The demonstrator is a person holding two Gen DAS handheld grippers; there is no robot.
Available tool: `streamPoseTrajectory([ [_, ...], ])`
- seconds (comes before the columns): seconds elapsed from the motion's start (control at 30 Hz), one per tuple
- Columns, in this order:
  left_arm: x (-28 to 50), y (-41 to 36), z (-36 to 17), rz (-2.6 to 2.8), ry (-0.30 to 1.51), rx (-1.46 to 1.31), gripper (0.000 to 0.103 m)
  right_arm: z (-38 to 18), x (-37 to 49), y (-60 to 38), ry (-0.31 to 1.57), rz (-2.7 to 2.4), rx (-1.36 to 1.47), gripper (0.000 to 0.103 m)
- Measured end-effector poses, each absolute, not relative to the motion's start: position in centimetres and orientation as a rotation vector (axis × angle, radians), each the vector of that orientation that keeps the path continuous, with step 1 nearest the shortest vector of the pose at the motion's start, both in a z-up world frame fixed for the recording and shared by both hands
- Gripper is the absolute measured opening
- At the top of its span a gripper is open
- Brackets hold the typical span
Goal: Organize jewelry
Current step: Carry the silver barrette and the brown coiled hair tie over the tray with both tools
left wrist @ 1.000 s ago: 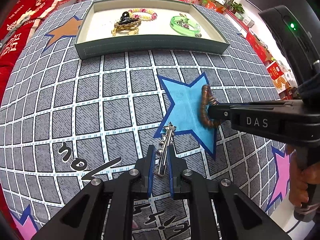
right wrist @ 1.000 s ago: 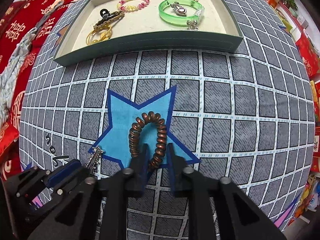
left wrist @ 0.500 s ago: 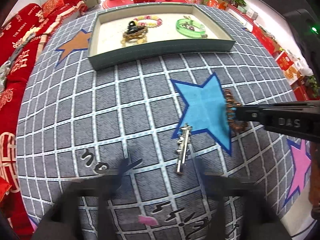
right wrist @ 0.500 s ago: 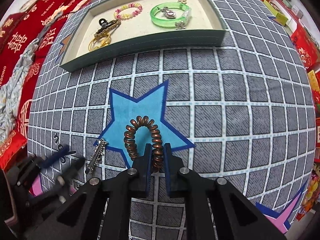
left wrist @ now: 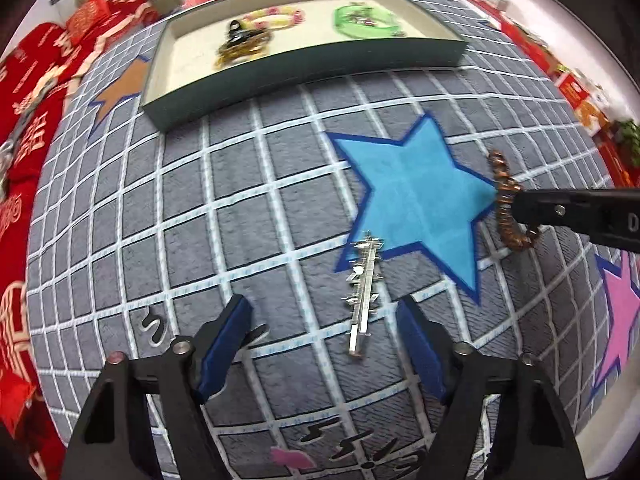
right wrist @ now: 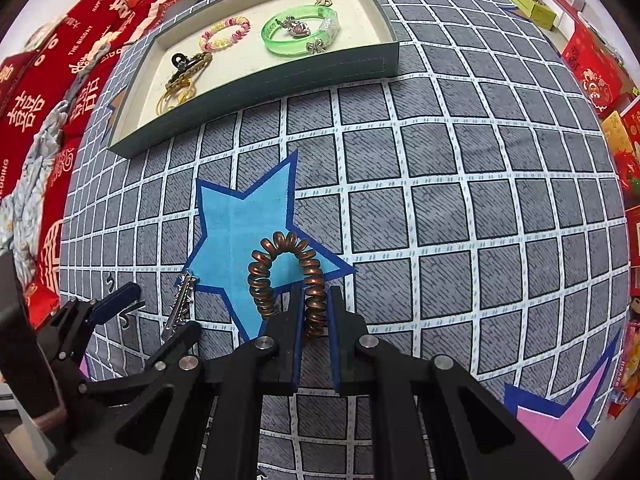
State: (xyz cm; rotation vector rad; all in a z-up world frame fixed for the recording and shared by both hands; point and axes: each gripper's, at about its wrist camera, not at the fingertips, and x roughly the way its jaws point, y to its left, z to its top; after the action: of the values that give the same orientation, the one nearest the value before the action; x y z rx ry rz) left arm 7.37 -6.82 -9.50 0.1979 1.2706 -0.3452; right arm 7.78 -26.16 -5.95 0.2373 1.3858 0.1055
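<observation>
A silver hair clip (left wrist: pixel 362 296) lies flat on the grey checked cloth at a tip of the blue star (left wrist: pixel 416 196). My left gripper (left wrist: pixel 322 308) hangs over it with the jaws closing. The clip sits between the blue pads (left wrist: pixel 224 344), nearer the right one, and neither pad touches it. The right wrist view shows the same clip (right wrist: pixel 182 304) beside the left gripper (right wrist: pixel 150 316). My right gripper (right wrist: pixel 315 300) is shut on a copper spiral hair tie (right wrist: pixel 280 256), held above the star. From the left wrist view the tie (left wrist: pixel 502 200) hangs from the right gripper (left wrist: pixel 516 208).
A dark green tray (right wrist: pixel 280 76) stands at the far side of the cloth. It holds a green bangle (right wrist: pixel 300 34), a pink-and-yellow bead bracelet (right wrist: pixel 225 34) and a black claw clip with gold pieces (right wrist: pixel 186 70). Red cushions lie at the left, boxes at the right.
The left gripper let go of the silver clip, sprang wide, and now narrows around it. The right gripper moved the copper tie rightward off the star's middle and slightly up.
</observation>
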Motion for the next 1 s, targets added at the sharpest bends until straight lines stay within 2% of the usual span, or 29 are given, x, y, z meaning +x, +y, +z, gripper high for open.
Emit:
streamPoseTrajectory([
  [0.03, 7.2, -7.0, -9.3, -0.355, 1.26, 0.204, 0.067, -5.9, 7.7, -26.2, 1.384, 0.106, 0.24, 0.012],
  [0.1, 7.1, -7.3, -9.0, -0.379, 1.248, 0.209, 0.032, -5.6, 7.7, -26.1, 1.38, 0.107, 0.243, 0.012],
  [0.13, 7.2, -7.4, -8.9, -0.386, 1.252, 0.205, 0.03, -5.5, 7.7, -26.1, 1.378, 0.107, 0.245, 0.012],
  [0.53, 8.1, -6.1, -7.0, -0.376, 1.238, 0.121, 0.028, -4.0, 8.0, -26.4, 1.354, 0.115, 0.278, 0.012],
  [0.57, 8.2, -6.1, -6.7, -0.377, 1.23, 0.118, 0.019, -3.8, 8.0, -26.5, 1.351, 0.116, 0.282, 0.012],
  [0.6, 8.3, -6.1, -6.5, -0.376, 1.22, 0.119, 0.016, -3.6, 8.0, -26.6, 1.347, 0.116, 0.284, 0.012],
  [1.0, 8.2, -4.5, -5.2, -0.326, 1.197, 0.054, 0.016, -3.0, 8.4, -27.1, 1.337, 0.127, 0.297, 0.012],
])
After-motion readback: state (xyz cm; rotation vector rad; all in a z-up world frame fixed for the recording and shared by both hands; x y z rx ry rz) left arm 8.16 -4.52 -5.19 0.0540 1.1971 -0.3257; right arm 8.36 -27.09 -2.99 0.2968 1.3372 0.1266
